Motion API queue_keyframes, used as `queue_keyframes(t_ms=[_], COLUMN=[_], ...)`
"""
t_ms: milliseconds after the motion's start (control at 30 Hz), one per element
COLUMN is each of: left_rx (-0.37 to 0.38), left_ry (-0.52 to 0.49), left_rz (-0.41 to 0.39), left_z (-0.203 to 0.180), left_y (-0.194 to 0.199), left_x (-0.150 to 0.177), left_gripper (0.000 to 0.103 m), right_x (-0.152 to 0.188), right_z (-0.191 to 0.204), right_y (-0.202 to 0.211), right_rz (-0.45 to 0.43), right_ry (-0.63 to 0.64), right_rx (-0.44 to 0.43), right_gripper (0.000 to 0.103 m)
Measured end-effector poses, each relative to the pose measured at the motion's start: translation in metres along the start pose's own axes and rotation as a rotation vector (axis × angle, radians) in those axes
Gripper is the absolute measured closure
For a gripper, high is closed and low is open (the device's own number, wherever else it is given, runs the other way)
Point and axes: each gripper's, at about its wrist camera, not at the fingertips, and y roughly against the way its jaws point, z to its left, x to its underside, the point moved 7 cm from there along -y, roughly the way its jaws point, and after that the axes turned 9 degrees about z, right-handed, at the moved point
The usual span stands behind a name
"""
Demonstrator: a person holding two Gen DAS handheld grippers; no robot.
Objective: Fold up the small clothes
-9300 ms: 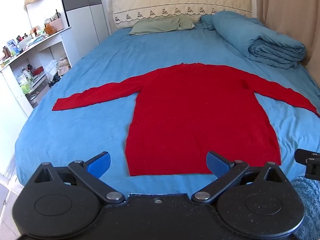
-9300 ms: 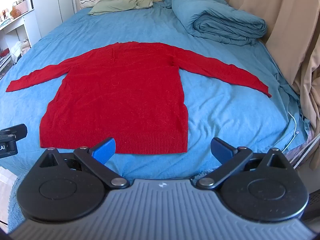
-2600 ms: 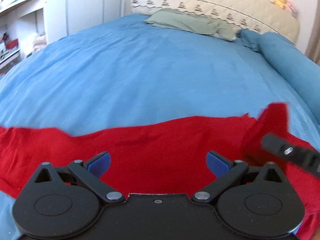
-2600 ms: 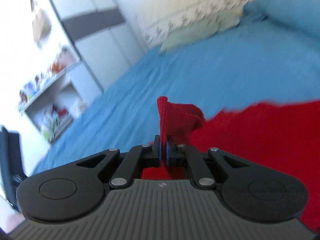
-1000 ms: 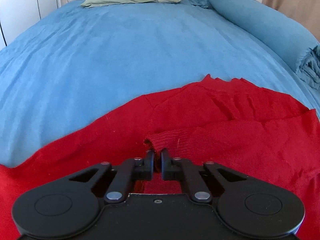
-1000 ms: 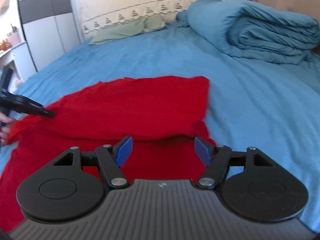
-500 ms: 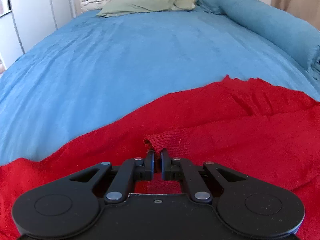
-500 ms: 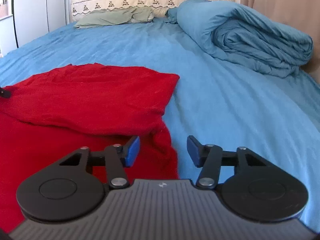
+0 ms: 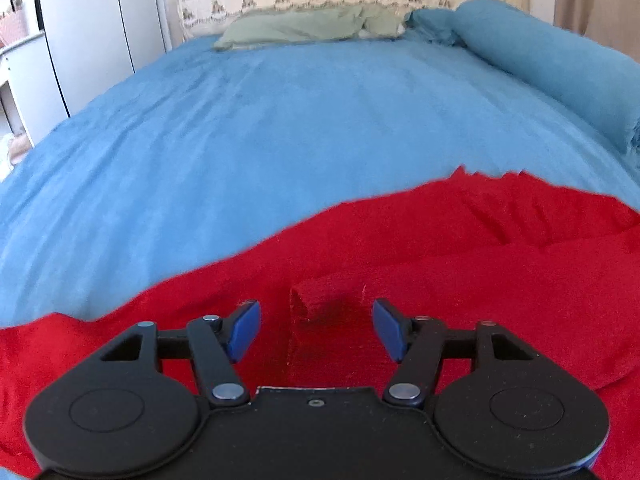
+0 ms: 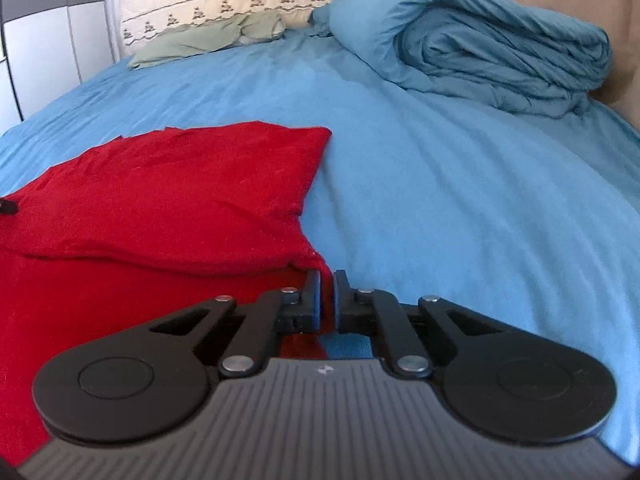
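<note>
Now | red sweater (image 10: 168, 200) sleeves folded in | left tool (image 9: 316, 330) released | right tool (image 10: 327, 296) clenched on sweater's edge

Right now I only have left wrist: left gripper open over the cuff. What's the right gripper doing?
Observer: The right gripper is shut, its fingertips at the right side edge of the red sweater. I cannot tell whether fabric is pinched.
Operator: Is the right sleeve folded in?
Observer: Yes, it lies across the body, with a folded corner at the shoulder.
Operator: Anything close on that side?
Observer: Blue sheet lies beside that edge. The folded quilt sits apart from the sweater, farther up the bed.
</note>
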Motion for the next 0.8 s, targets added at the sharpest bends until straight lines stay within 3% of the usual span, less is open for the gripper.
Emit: queue_keyframes(t_ms=[67,133,233,400,467,567,733,767,800], left_rx=[-0.003,0.033,0.199,0.203,0.232,0.219,0.213,0.210,0.201], left_ry=[-0.022,-0.047,-0.039,-0.034,-0.022,-0.011,0.073,0.118,0.169], left_rz=[-0.045,-0.092,-0.078,0.010,0.057,0.087,0.067,0.048,0.030], left_z=[-0.005,-0.011,-0.026,-0.034,-0.034,-0.029,0.006,0.021,0.039], left_y=[0.020,0.040,0.045,0.013,0.000,-0.014,0.020,0.034,0.049], left_x=[-0.004,-0.005,-0.003,0.006,0.015,0.026,0.020,0.021,0.023], left_gripper=[0.021,0.005,0.003,0.003,0.003,0.003,0.003,0.003,0.003], right_x=[-0.010,-0.022,-0.037,-0.037,-0.029,-0.018,-0.027,-0.032,-0.037], right_z=[0.004,0.014,0.040,0.071,0.071,0.066,0.072,0.075,0.078], right_y=[0.019,0.033,0.036,0.002,-0.012,-0.028,-0.007,0.006,0.019], right_rz=[-0.065,-0.117,-0.157,-0.090,-0.045,-0.009,-0.011,-0.032,-0.051], right_ry=[-0.004,0.018,0.091,0.152,0.144,0.103,0.120,0.116,0.104], right_rx=[-0.038,-0.079,-0.120,-0.139,-0.152,-0.181,-0.196,-0.213,-0.229], right_gripper=[0.073,0.042,0.028,0.023,0.023,0.020,0.016,0.013,0.002])
